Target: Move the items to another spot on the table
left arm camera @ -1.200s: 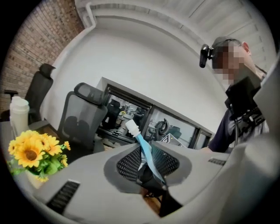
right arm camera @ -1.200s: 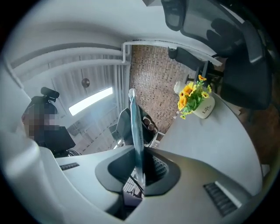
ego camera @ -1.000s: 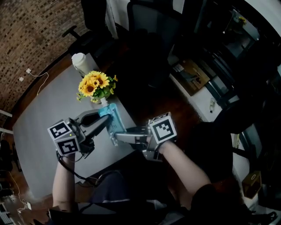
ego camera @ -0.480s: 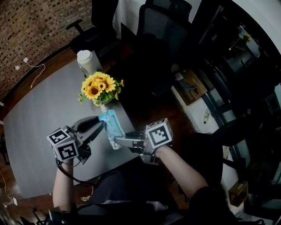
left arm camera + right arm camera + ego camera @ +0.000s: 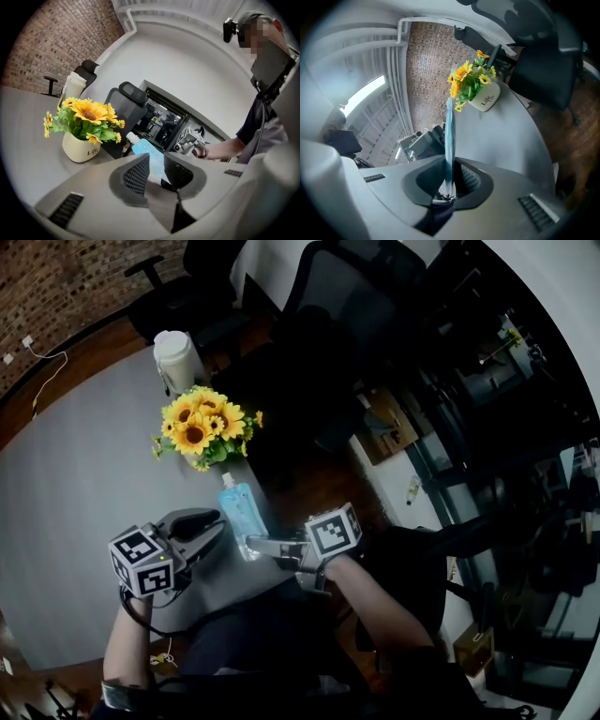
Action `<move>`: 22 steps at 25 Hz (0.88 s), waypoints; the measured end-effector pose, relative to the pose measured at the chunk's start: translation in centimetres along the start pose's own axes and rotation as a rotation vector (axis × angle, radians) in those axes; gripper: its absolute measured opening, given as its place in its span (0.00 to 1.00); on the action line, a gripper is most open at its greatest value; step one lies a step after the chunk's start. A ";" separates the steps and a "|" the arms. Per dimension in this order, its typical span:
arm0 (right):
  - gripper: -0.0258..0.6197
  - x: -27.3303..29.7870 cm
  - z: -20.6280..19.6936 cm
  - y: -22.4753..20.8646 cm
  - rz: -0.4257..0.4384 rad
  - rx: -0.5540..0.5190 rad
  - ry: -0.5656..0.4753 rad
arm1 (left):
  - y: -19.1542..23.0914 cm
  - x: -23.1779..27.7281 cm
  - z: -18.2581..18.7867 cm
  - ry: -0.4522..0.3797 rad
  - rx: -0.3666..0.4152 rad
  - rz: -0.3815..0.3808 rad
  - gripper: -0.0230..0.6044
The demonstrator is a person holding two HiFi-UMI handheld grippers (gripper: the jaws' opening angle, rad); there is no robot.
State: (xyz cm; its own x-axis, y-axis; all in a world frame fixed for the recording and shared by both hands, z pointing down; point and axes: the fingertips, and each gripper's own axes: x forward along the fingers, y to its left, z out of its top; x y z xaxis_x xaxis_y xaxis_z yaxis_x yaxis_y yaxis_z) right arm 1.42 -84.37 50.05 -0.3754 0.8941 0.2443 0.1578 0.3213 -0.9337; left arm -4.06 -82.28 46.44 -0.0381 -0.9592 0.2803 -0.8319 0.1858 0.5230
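A flat blue pouch [image 5: 238, 515] with a white cap hangs above the grey table [image 5: 75, 484] near its right edge. My right gripper [image 5: 251, 542] is shut on the pouch's bottom seam. In the right gripper view the pouch [image 5: 449, 136] stands edge-on out of the right gripper [image 5: 450, 178]. My left gripper [image 5: 220, 526] sits just left of the pouch, its jaws closing to a narrow gap. In the left gripper view the pouch [image 5: 145, 152] shows through that gap in the left gripper [image 5: 157, 171], and the pads do not visibly press on it.
A cream vase of sunflowers [image 5: 200, 427] stands just beyond the pouch. A white lidded cup [image 5: 176, 357] stands at the table's far corner. Black office chairs [image 5: 328, 296] sit past the right edge, over a dark wood floor. The grey tabletop stretches away to the left.
The pouch has come a little away from the vase, toward me, still in the right gripper. The left gripper has drawn back slightly from the pouch's side.
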 end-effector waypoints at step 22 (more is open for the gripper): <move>0.09 2.1 -0.3 -9.8 -0.027 0.156 0.232 | 6.3 8.2 -7.7 0.351 -0.007 0.285 0.14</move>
State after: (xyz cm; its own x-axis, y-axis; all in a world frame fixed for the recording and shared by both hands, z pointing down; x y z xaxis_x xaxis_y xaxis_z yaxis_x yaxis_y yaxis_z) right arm -0.67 -85.56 59.75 -0.1552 0.9391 0.3067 0.0014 0.3107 -0.9505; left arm -5.35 -87.31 58.27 -0.0740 -0.7391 0.6695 -0.8119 0.4345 0.3900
